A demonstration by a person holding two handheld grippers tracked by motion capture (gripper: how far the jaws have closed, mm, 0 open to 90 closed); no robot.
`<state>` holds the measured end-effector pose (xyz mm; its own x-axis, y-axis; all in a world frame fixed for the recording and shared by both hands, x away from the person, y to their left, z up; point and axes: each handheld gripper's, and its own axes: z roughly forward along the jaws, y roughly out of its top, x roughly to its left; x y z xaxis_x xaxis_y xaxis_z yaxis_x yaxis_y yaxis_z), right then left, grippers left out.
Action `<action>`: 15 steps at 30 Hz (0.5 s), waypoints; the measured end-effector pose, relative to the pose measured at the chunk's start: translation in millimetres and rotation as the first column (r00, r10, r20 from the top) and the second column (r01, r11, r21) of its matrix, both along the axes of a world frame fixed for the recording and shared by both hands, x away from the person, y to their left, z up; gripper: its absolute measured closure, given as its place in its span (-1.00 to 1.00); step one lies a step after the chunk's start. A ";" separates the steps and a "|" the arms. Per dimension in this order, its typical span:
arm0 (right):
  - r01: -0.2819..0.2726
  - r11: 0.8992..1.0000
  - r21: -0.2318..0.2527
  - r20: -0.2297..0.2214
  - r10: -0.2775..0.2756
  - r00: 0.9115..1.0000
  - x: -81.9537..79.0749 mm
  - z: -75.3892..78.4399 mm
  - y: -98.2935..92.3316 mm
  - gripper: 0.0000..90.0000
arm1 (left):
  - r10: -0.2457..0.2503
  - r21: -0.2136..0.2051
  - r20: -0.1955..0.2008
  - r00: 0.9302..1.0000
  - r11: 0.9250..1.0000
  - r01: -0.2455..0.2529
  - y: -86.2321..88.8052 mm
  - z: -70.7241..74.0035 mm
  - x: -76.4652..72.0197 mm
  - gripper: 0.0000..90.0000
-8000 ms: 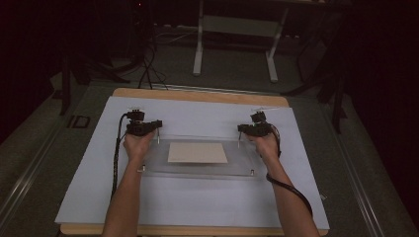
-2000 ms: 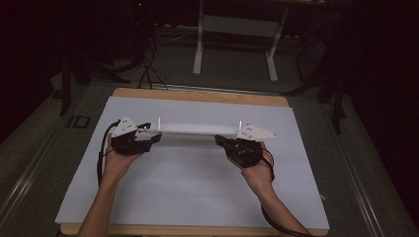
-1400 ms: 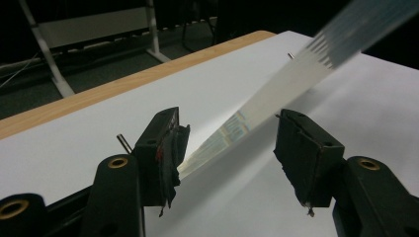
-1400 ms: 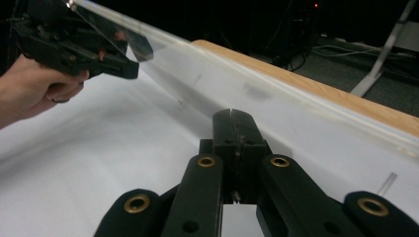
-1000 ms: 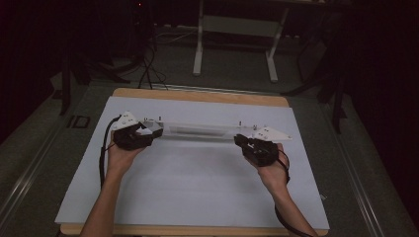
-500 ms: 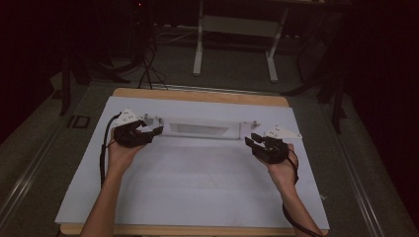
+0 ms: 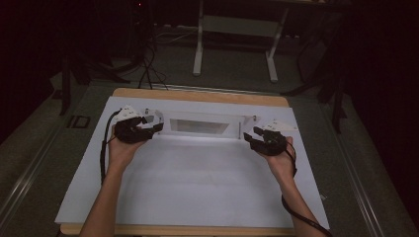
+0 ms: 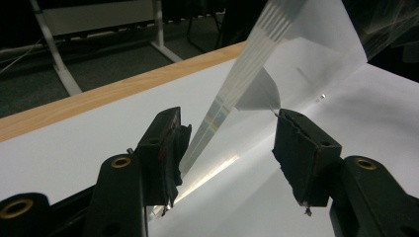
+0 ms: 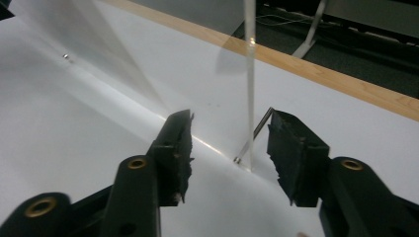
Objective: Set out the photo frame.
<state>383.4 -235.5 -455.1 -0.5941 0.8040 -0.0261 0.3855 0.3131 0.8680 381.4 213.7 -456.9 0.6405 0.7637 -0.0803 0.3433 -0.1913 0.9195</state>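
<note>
Looks like a lab or a test room, kept dark, not a home. A wooden table (image 7: 197,95) with a big white sheet (image 7: 197,187) spread flat over the top, lit up bright while all around stays black. Grey carpet floor (image 7: 237,74) past the far edge of the table. A white metal desk frame with two legs (image 7: 234,47) standing on that carpet. Black cables (image 7: 148,69) trailing across the floor beside dark stands. A long metal rail (image 7: 29,173) running along the floor at the left. No cosy things, no food, no toys: just gear, wires and a bare work top.
</note>
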 end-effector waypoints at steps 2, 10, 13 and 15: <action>-0.003 1.000 0.001 0.002 0.003 1.000 2.3 -0.8 0.5 0.09 | 0.007 -0.007 0.004 1.000 1.000 -0.007 -0.2 -0.3 1.2 -0.01; -0.072 0.997 0.031 0.033 0.071 0.997 16.5 -2.9 7.3 0.08 | 0.010 -0.009 0.004 1.000 1.000 -0.010 -0.2 1.0 5.5 -0.01; -0.073 0.996 0.047 0.029 0.072 0.997 21.3 -2.9 9.2 0.10 | 0.021 -0.019 0.013 1.000 1.000 -0.021 -0.7 0.1 7.4 -0.01; -0.069 0.996 0.064 0.027 0.068 0.997 24.1 -3.3 9.5 0.11 | 0.031 -0.028 0.017 0.999 0.999 -0.031 -1.0 -0.7 9.2 -0.06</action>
<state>407.4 -226.0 -458.3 -0.6476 0.7619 0.0093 0.3433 0.2808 0.8963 390.5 212.7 -457.6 0.6180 0.7809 -0.0908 0.3323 -0.1548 0.9304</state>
